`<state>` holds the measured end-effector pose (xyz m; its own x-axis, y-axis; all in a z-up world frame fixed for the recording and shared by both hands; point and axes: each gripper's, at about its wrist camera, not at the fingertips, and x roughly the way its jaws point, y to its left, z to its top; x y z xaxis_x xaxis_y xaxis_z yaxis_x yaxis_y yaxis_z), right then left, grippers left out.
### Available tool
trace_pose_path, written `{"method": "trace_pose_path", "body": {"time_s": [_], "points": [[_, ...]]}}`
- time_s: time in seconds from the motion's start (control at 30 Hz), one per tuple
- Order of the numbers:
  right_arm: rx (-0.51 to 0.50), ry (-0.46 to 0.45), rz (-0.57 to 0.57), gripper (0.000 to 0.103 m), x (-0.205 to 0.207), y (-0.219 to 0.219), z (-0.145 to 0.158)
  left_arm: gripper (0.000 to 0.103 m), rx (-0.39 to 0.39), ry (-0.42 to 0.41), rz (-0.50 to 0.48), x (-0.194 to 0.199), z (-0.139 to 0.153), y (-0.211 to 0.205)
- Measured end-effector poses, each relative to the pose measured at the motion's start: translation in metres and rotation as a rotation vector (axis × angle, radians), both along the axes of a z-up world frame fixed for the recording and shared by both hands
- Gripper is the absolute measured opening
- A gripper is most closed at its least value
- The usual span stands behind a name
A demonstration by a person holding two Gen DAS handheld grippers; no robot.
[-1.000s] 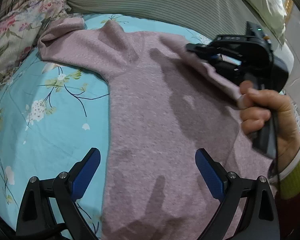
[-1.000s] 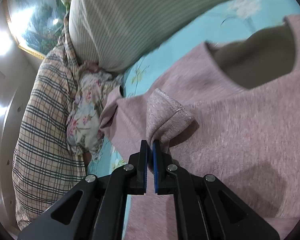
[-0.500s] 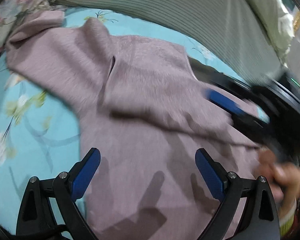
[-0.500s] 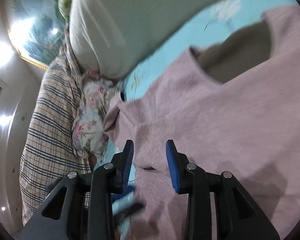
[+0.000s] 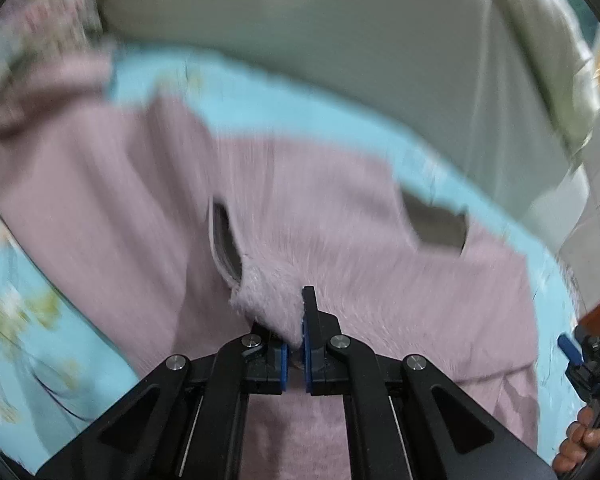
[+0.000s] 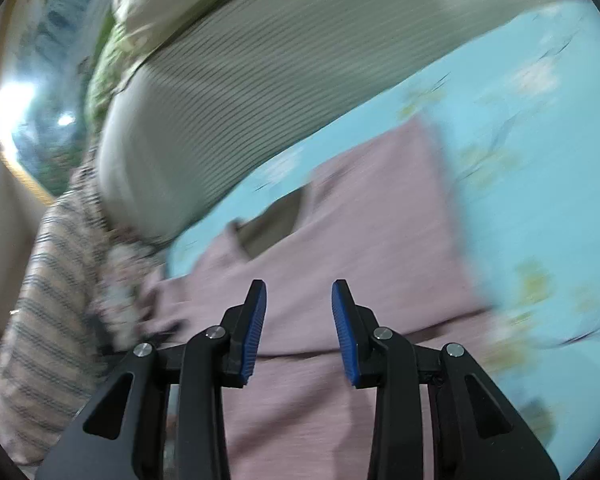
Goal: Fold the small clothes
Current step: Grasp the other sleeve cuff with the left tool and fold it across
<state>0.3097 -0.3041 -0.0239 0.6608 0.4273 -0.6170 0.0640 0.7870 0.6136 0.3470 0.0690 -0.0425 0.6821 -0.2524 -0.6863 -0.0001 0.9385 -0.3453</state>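
One pink sweater [image 5: 340, 240] lies on one bed sheet [image 5: 60, 360], blue with flowers. Two claws show: the left claw [image 5: 295, 344] and the right claw [image 6: 299, 332], each with two blue pads. One striped bolster [image 6: 240, 120] lies along the sheet's far edge. One plaid blanket [image 6: 40, 340] and one flowered cloth [image 6: 120, 280] sit at its end. One hand [image 5: 580, 444] shows at the frame's edge.

The left gripper [image 5: 296, 344] has just closed on a cuff [image 5: 268, 300] of the pink sweater [image 5: 380, 280] — the sweater lies spread on a light-blue flowered sheet [image 5: 28, 320], everything blurred.
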Motion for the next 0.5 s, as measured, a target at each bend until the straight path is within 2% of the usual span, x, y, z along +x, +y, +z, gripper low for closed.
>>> {"method": "trace_pose_path", "body": {"time_s": [0.1,0.23,0.4,0.5], "points": [[-0.075,0.026,-0.066,0.036,0.012,-0.028,0.000,0.004,0.042,-0.002,0.025,0.009,0.000,0.007],[-0.133,0.104,-0.079,0.053,0.044,-0.047,-0.019,0.004,0.076,0.043,0.000,0.013,-0.020,0.004],[-0.179,0.191,0.006,0.053,0.083,-0.037,-0.052,0.004,0.058,0.025,0.018,0.006,-0.024,0.016],[-0.176,0.198,0.058,0.050,0.088,-0.029,-0.065,0.004,0.059,0.014,0.042,0.006,-0.020,0.021]]}}
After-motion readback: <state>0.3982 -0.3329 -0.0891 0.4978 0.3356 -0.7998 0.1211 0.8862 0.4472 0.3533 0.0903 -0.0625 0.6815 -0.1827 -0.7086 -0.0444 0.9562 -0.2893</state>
